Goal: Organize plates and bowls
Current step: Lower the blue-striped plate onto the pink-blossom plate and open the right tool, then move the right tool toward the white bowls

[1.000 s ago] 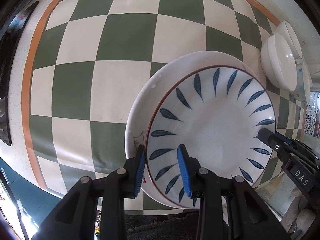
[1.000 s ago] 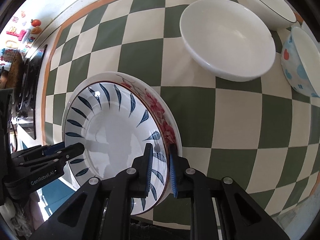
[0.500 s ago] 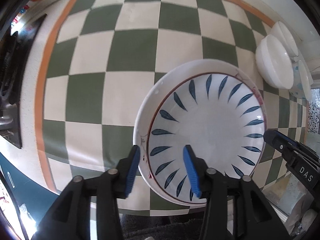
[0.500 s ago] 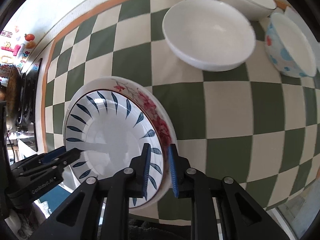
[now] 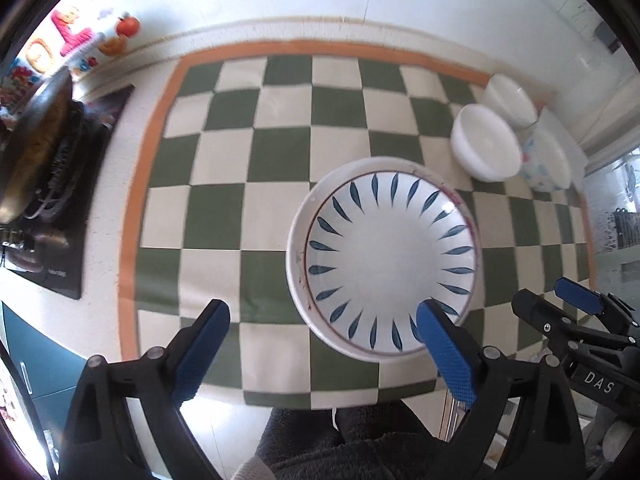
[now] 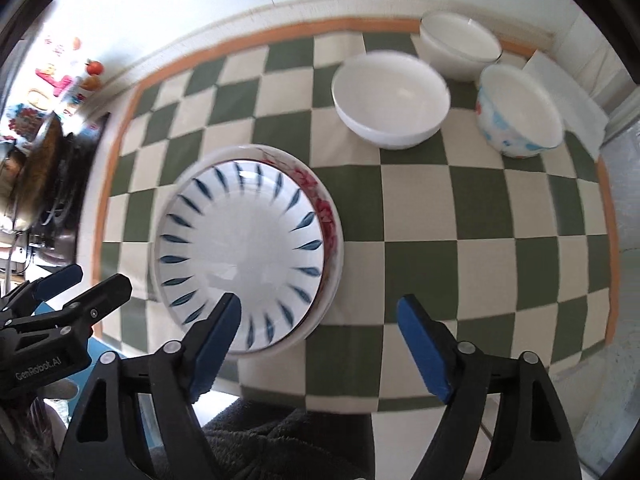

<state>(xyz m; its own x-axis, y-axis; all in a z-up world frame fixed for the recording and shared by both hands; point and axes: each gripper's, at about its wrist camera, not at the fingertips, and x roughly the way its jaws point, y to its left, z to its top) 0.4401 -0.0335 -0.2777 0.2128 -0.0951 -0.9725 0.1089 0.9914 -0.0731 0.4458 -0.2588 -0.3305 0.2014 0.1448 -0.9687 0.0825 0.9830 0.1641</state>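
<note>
We find the blue-leaf plate (image 5: 390, 258) nested inside the flowered plate (image 5: 295, 248), whose red floral rim (image 6: 320, 196) shows at 3 o'clock of the stack in the right wrist view. The stack rests on the green-and-cream checkered cloth (image 5: 224, 160), near its front edge. Both plates hold nothing.

Three bowls stand grouped at 1 o'clock from the stack, near the cloth's far right corner: the plain white bowl (image 6: 391, 98) nearest, the thin-rimmed white bowl (image 6: 460, 46) behind it, and the blue-and-red patterned bowl (image 6: 520, 114) at 3 o'clock of the plain one. All three appear empty; whether they touch one another we cannot tell.

Legible writing: "DAS" on the right gripper's body as seen from the left wrist view, and "GenRobot.AI" on the left gripper's body as seen from the right wrist view. Coloured decorations (image 5: 76, 36) on the wall at 10 o'clock are too blurred to read.

We hold both grippers pointing steeply down at the cloth. The left gripper (image 5: 320, 354) has its jaws opening, spread wide; its right pad (image 5: 444, 354) overlaps the stack's near rim in the view, with no pad pressing on it. The right gripper (image 6: 320, 344) also has its jaws opening, spread wide over the plates' right edge and grasping nothing. A dark fleece garment (image 5: 360, 440) shows at 6 o'clock
</note>
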